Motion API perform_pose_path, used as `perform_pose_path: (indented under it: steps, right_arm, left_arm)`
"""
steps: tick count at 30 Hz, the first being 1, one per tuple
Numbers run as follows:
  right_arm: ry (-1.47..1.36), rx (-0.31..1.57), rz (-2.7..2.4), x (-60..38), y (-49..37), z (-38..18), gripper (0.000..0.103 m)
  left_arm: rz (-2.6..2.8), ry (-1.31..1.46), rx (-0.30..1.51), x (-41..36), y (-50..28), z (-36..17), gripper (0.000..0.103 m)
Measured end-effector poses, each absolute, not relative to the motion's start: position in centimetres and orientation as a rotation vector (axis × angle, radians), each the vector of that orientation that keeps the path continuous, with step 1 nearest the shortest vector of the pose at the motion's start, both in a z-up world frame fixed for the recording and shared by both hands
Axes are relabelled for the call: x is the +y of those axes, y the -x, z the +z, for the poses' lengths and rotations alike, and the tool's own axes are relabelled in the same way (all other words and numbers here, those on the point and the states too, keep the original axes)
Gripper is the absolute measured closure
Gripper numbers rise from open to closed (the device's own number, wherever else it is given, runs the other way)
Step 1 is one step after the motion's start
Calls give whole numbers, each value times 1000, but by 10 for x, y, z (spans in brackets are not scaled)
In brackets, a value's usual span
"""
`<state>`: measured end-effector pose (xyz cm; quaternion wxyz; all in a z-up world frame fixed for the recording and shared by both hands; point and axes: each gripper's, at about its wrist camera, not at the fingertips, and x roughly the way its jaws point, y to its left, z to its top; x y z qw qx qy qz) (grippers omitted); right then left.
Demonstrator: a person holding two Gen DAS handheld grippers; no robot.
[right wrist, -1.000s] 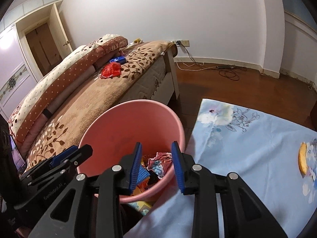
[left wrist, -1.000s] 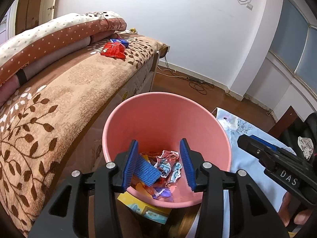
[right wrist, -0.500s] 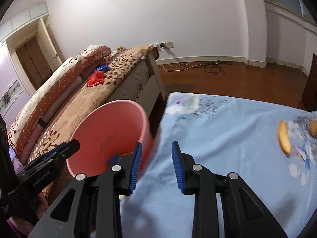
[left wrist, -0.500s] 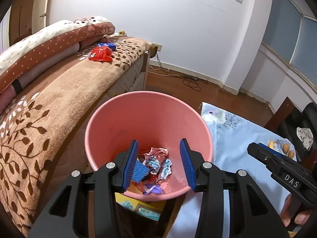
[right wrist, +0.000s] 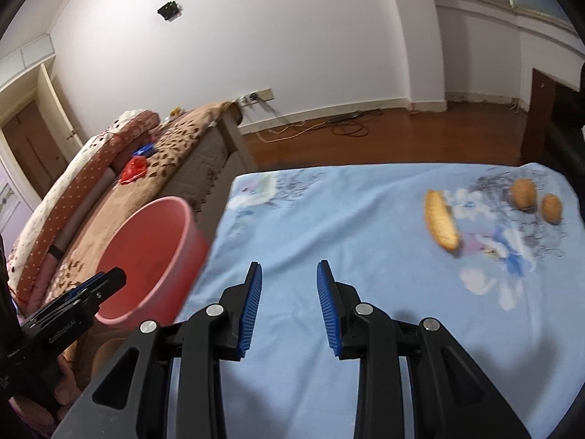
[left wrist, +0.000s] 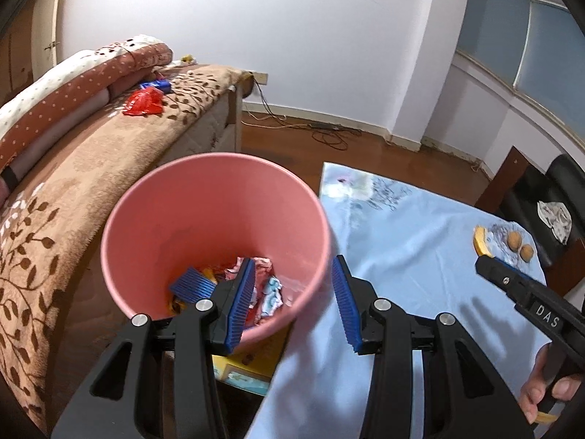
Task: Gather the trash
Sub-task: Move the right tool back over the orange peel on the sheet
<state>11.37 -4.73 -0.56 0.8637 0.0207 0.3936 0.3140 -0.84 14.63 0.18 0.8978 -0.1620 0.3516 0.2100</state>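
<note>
hidden: wrappers in pink bin [left wrist: 215, 197] partly behind left tongs [left wrist: 292, 301] | right view blurred | count: one peel [right wrist: 440, 219], two walnuts [right wrist: 523, 193] on blue-clothed table [right wrist: 329, 219]; two wrappers [left wrist: 143, 101] on bed [left wrist: 73, 168] | left tongs, right tongs [right wrist: 289, 307]: jaws apart, empty

Right gripper [right wrist: 289, 307], jaws apart, above blue cloth [right wrist: 365, 226]

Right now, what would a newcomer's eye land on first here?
The pink bucket with crumpled wrappers at its bottom, standing between the brown bed and the blue-clothed table. Then the yellow peel and two walnuts at the cloth's far right.
</note>
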Motion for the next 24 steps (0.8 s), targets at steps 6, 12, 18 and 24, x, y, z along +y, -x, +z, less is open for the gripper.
perform_pose_path:
  steps: [6, 12, 18, 24]
  right_arm:
    - [-29, 781, 584, -74, -117, -7, 62]
    - [-56, 791, 517, -104, -129, -18, 62]
    - [-96, 802, 436, -137, -143, -28, 62]
    - [-123, 826, 383, -156, -162, -39, 61]
  left_arm:
    - [405, 318, 747, 130, -1, -4, 59]
    - [380, 294, 757, 116, -7, -7, 59]
    - [362, 287, 790, 108, -18, -16, 59]
    - [338, 273, 807, 100, -26, -23, 59]
